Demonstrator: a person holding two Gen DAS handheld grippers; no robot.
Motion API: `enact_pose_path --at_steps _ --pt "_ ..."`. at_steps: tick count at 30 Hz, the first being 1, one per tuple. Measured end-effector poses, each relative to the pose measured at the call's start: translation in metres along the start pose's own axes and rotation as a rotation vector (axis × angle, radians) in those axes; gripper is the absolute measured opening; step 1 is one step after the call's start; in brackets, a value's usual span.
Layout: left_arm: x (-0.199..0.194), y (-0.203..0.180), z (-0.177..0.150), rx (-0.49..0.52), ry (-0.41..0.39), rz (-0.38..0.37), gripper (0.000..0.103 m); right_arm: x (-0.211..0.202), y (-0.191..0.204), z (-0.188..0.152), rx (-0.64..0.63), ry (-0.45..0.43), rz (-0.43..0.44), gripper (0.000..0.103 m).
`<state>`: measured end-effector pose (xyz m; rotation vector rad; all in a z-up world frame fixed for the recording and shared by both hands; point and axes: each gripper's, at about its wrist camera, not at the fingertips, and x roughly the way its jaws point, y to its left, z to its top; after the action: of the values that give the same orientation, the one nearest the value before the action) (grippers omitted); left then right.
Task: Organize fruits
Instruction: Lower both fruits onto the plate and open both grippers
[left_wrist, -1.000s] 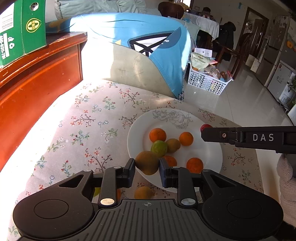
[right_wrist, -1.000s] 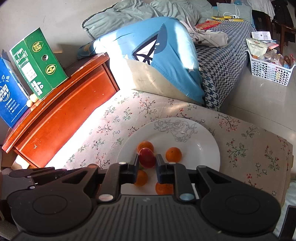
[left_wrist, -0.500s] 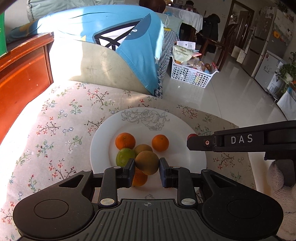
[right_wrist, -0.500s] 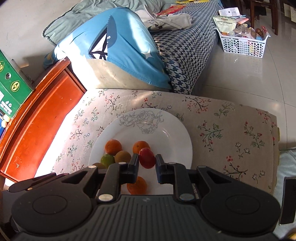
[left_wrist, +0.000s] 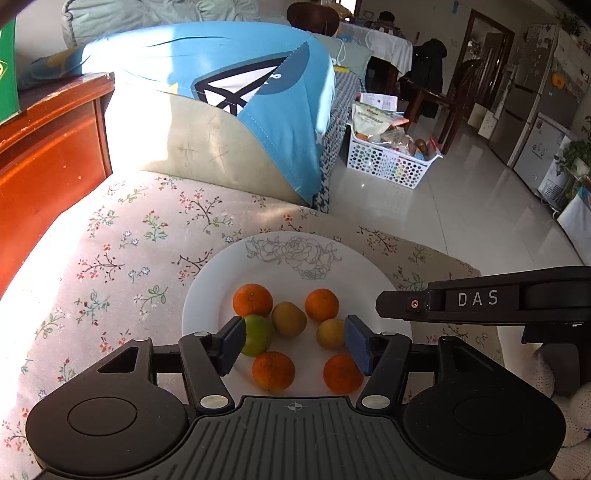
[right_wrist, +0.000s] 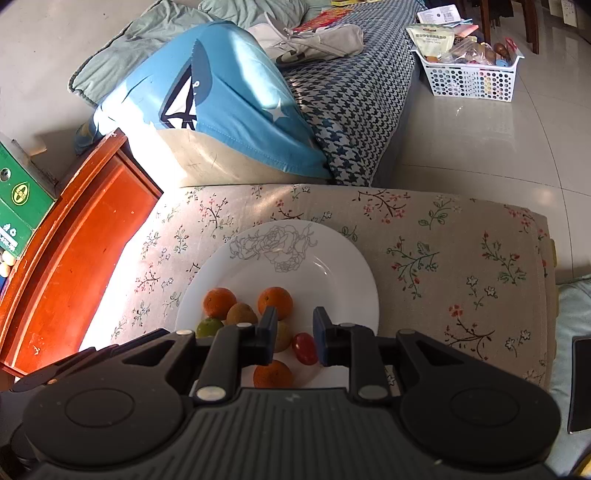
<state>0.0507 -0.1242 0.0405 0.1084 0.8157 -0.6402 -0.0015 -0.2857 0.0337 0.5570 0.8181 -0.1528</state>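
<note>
A white plate (left_wrist: 284, 266) with a rose drawing lies on the floral cloth and holds several oranges, a green citrus (left_wrist: 258, 334) and a brown fruit (left_wrist: 289, 318). My left gripper (left_wrist: 295, 341) hovers over the plate's near side, jaws opening; a yellow-brown fruit (left_wrist: 330, 333) rests on the plate by the right pad, unpressed. My right gripper (right_wrist: 294, 314) is over the same plate (right_wrist: 332, 258), jaws opening slightly. A small red tomato (right_wrist: 304, 348) sits loose low between them, clear of the left pad. The right gripper (left_wrist: 384, 304) also shows side-on in the left wrist view.
A red-brown wooden cabinet (left_wrist: 48, 155) borders the cloth on the left, with a green box (right_wrist: 18, 199) on top. A blue cushion (left_wrist: 229, 74) stands behind the plate. A white basket (left_wrist: 388, 162) sits on the tiled floor. A gloved hand (left_wrist: 554, 373) is at the right.
The left jaws have opened and let the brown fruit down onto the plate. The right jaws have parted a little and the red tomato has dropped lower between them.
</note>
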Motion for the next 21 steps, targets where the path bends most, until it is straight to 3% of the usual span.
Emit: enact_pose_path --at_steps 4,21 --pt "-0.007 0.007 0.004 -0.017 -0.011 0.031 0.068 -0.001 0.002 0.0 -0.006 -0.003 0.016 0.024" --pt "-0.04 0.056 0.0 -0.101 0.004 0.118 0.077 -0.002 0.038 -0.02 -0.179 0.026 0.122 0.025"
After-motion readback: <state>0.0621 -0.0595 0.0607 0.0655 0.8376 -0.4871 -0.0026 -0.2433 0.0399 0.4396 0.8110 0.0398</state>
